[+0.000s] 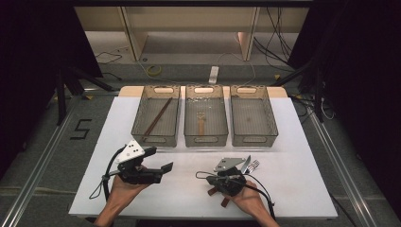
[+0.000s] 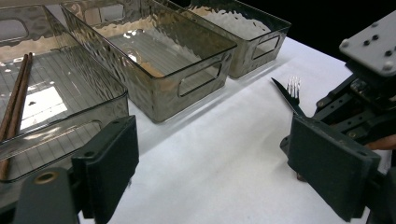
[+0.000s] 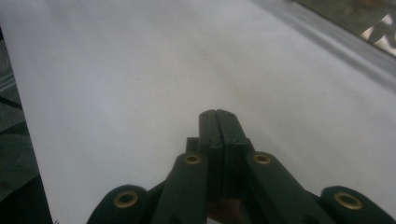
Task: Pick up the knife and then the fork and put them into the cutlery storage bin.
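White table [image 1: 293,142] under everything, floor and cables around it. On its far half, three smoky clear bins in a row, long sides parallel: left bin [image 1: 156,115] with a pair of brown chopsticks [image 1: 158,118] lying diagonally on its floor; middle bin [image 1: 205,120] with a wooden-handled utensil [image 1: 201,124], head too small to tell; right bin [image 1: 253,121] with nothing discernible inside. Near edge of the table: two hands, each around a black gripper with a grey three-cornered plate on top. Left gripper [image 1: 161,163] lifted and angled toward the right, jaws wide apart with only table surface between them, as seen in the left gripper view. Right gripper [image 3: 217,122] low over the cloth, jaws pressed flat together, nothing visible between the tips. Just beside the right gripper, on its far right side, a metal fork [image 1: 253,165] lying on the cloth with tines pointing away, next to a dark blade-like sliver [image 2: 286,95]. Brown handle stubs [image 1: 218,196] sticking out from beneath the right hand [image 1: 249,201], touching the cloth; what they belong to cannot be told.
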The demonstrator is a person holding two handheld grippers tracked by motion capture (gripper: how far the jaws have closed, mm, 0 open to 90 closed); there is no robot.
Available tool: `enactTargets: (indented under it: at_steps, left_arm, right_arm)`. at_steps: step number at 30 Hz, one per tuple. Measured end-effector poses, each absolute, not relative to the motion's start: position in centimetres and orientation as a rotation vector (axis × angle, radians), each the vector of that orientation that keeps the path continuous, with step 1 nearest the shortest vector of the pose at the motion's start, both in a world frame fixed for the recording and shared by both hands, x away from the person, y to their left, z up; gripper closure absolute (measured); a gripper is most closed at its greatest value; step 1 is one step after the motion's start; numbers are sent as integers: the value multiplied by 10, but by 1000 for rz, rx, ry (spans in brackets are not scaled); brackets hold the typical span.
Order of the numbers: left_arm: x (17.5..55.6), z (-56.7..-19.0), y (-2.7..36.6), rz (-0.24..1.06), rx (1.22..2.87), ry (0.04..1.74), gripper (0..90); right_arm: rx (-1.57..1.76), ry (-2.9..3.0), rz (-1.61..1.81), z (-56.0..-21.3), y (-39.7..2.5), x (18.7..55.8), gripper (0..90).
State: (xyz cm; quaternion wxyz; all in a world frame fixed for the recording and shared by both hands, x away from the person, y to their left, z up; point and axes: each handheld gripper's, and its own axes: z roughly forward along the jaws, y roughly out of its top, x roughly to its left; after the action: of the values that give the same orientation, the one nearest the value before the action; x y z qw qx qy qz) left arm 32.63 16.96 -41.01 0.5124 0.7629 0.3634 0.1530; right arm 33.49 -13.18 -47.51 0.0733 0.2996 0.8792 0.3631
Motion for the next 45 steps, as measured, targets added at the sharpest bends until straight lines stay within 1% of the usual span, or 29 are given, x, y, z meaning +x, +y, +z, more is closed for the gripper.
enactTargets:
  at_steps: [5,18,29,45]
  left_arm:
    - [326,-410,169,374,1842,867,162]
    - [325,-410,169,387,1849,867,162]
    - [325,-410,170,393,1847,876,162]
    - [325,-409,170,398,1844,874,162]
  right_arm:
    - [891,2707,1016,-484,-126,332,899]
    - [910,2779,973,-480,-135,329,900]
    - [884,2861,885,-475,-156,321,900]
    - [1004,2826,835,-470,-200,316,900]
